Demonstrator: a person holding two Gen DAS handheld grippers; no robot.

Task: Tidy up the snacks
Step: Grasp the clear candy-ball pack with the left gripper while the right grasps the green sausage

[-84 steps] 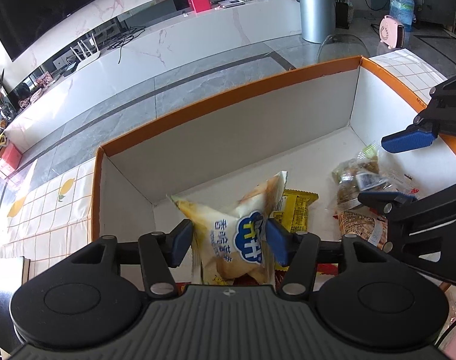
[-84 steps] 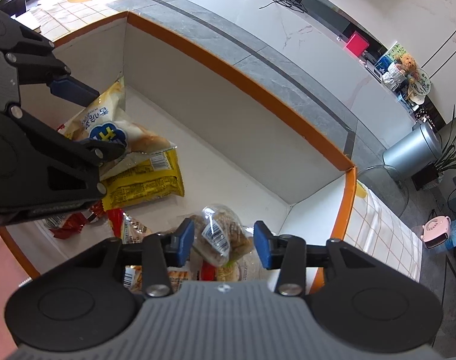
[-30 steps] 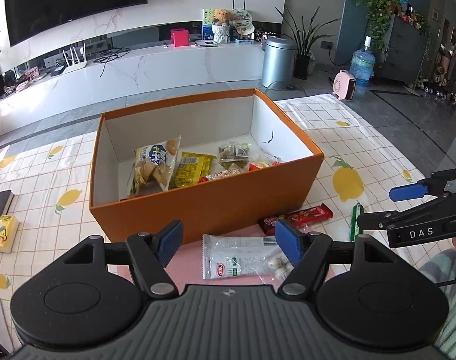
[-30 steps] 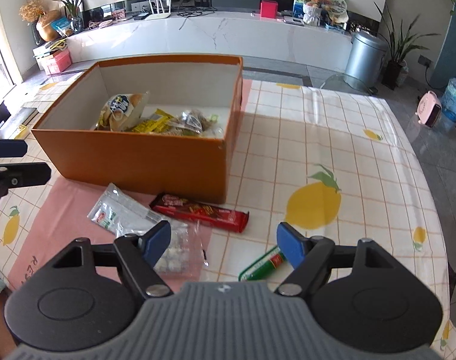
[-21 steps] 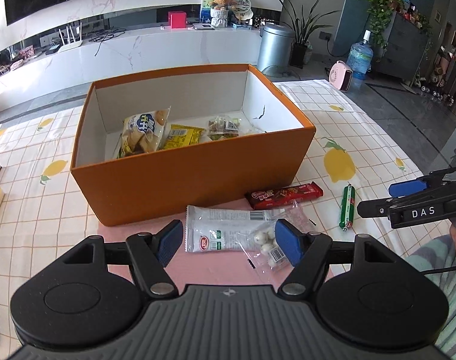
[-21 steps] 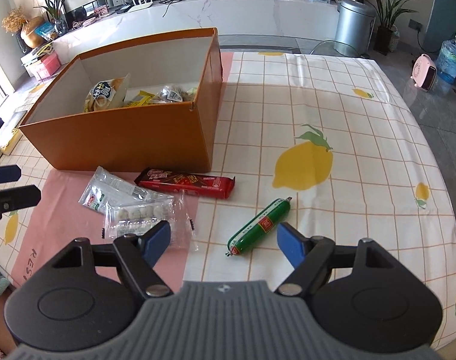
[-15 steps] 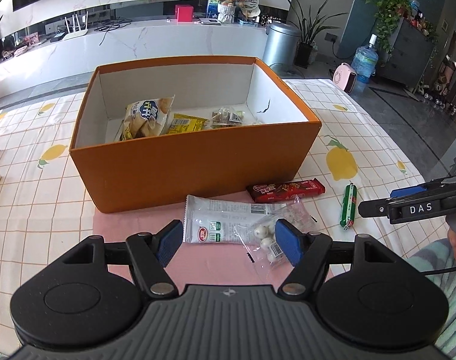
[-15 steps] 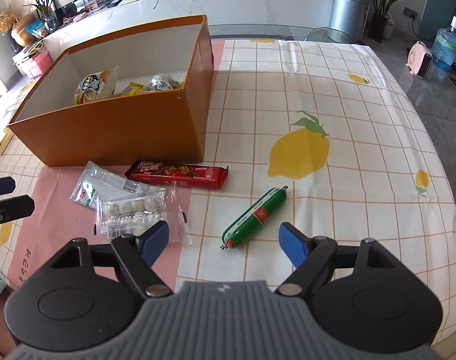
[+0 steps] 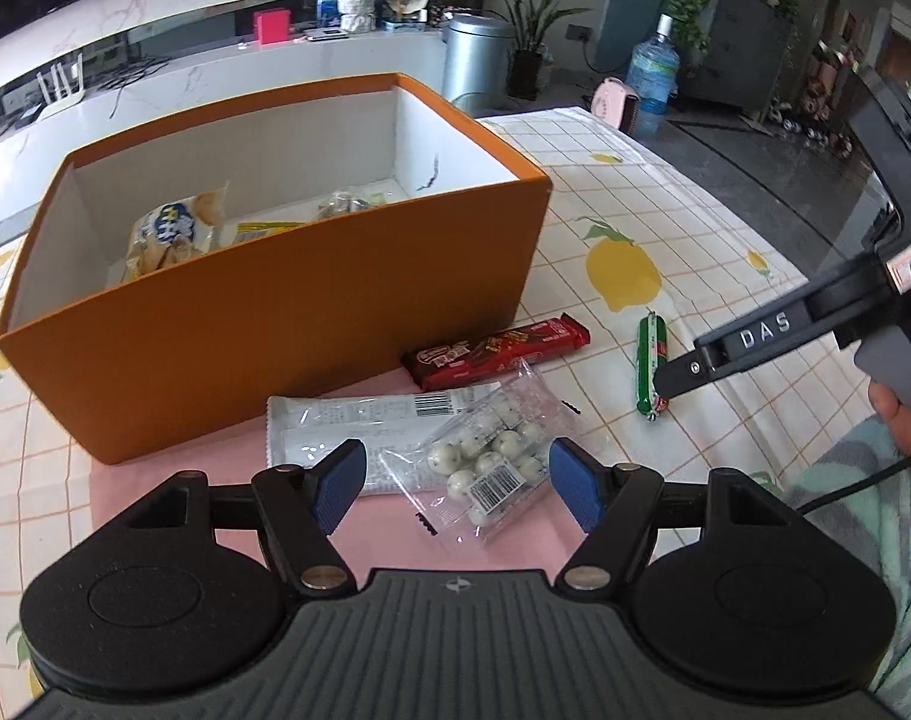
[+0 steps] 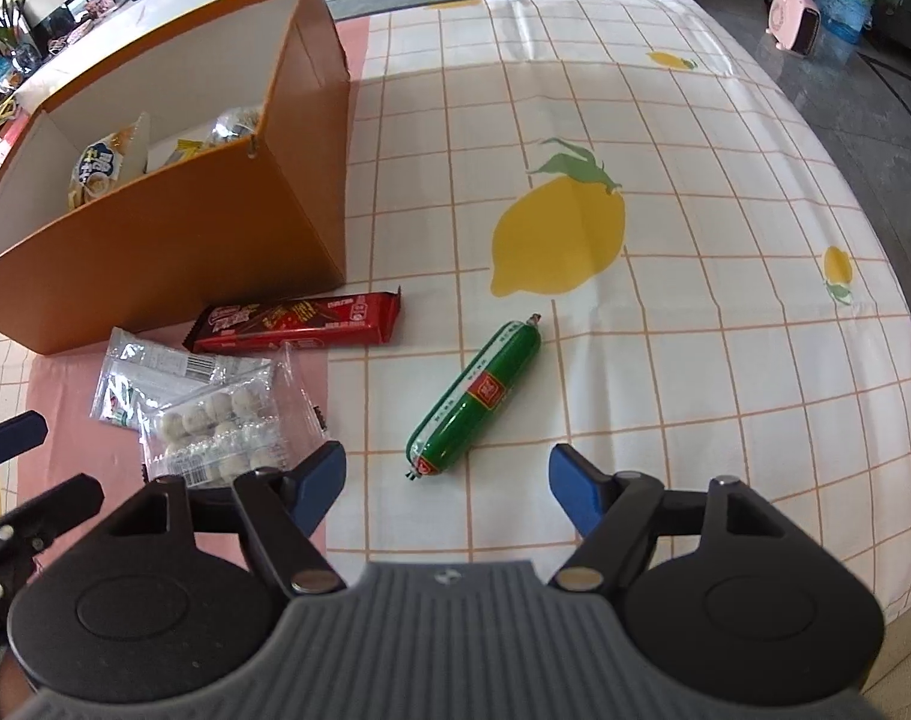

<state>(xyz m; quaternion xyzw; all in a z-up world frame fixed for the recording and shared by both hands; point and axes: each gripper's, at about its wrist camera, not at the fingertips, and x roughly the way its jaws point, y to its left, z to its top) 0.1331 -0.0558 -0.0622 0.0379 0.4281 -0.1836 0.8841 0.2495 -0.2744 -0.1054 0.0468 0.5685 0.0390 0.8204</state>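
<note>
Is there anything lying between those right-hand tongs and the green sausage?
Nothing visible does. The right tongs are open, and only bare tablecloth lies between them and the green sausage. The bag of white balls lies off to the side.

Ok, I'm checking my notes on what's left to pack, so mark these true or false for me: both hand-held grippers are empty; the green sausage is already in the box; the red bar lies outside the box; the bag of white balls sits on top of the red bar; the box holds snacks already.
1. Both hand-held grippers, left and right, are open and empty. True.
2. The green sausage is in the orange box. False: it lies on the lemon tablecloth.
3. The red bar lies outside the box. True.
4. The bag of white balls sits on the red bar. False: it overlaps the white packet.
5. The box holds snacks. True.
</note>
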